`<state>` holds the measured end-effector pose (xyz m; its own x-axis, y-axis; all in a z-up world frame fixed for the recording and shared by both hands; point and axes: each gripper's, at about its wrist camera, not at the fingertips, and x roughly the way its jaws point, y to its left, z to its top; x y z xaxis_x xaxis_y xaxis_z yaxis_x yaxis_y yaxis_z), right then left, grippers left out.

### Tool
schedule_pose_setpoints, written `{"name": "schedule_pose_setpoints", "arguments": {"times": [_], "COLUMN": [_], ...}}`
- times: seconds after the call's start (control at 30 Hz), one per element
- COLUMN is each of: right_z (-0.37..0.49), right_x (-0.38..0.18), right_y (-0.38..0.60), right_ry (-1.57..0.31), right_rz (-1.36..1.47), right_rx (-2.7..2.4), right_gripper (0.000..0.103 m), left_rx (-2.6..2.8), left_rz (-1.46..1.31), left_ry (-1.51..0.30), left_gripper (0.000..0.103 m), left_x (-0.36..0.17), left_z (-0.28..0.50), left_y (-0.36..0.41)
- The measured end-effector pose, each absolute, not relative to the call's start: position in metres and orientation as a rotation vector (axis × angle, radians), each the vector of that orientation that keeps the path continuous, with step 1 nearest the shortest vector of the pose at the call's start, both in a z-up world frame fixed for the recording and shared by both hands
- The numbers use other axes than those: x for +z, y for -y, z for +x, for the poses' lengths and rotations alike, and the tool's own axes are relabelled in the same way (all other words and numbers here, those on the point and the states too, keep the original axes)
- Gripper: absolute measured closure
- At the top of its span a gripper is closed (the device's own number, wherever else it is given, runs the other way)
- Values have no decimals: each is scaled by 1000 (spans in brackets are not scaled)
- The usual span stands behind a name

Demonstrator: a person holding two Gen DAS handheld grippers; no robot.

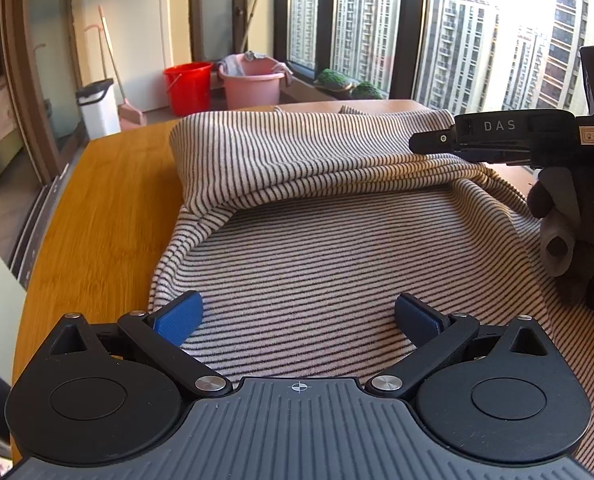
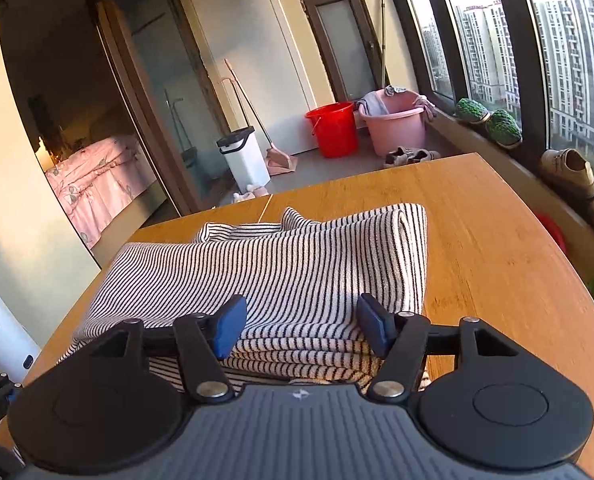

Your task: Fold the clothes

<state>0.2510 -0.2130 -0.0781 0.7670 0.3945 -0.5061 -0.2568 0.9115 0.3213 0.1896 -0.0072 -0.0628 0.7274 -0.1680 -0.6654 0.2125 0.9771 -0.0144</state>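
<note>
**Both tools open over a striped garment on the counter**

The left tool (image 1: 299, 318) is seen with its blue pads spread wide, nothing pinched between them; they are poised over the flat lower layer of the striped garment (image 1: 317, 240). The right tool (image 2: 302, 330) is likewise parted, and its pads are set on either side of the stacked folded edge of the cloth without pressing it. In the left wrist view the right tool (image 1: 437, 145) is seen from the side, resting at the crest of the folded-over part, with a gloved hand (image 1: 553, 216) behind it.

The garment, white with thin dark stripes, is spread on the wooden counter (image 1: 109, 208). One part has been folded back over the rest, so that a thick layered ridge runs across the middle. In the right wrist view the folded stack (image 2: 317, 256) lies near the counter's centre.

Beyond the counter, a red bucket (image 1: 188, 86) and a pink basin (image 1: 253, 84) stand just beside each other on the floor, under the window (image 1: 457, 40).
</note>
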Motion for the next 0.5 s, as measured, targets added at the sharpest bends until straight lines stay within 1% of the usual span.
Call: {"name": "schedule_pose_setpoints", "arguments": {"times": [0.07,0.23,0.3,0.37,0.43,0.5], "right_z": [247,247,249,251,250,247], "right_x": [-78,-78,-79,-79,-79,-79], "right_y": [213,208,207,205,203,202], "right_ry": [-595,-601,-608,-616,-619,-618], "right_rz": [235,213,204,191,178,173], "right_rx": [361,370,384,403,414,419], "right_gripper": [37,32,27,20,16,16], "left_rx": [-209,-181,-172,-166,-166,-229], "left_rz": [63,50,44,41,29,-27], "left_ry": [-726,-728,-728,-727,-723,-651], "left_gripper": [0,0,0,0,0,0], "left_x": [-63,-62,-61,-59,-55,-44], "left_z": [190,185,181,180,180,176], "left_y": [8,12,13,15,14,10]}}
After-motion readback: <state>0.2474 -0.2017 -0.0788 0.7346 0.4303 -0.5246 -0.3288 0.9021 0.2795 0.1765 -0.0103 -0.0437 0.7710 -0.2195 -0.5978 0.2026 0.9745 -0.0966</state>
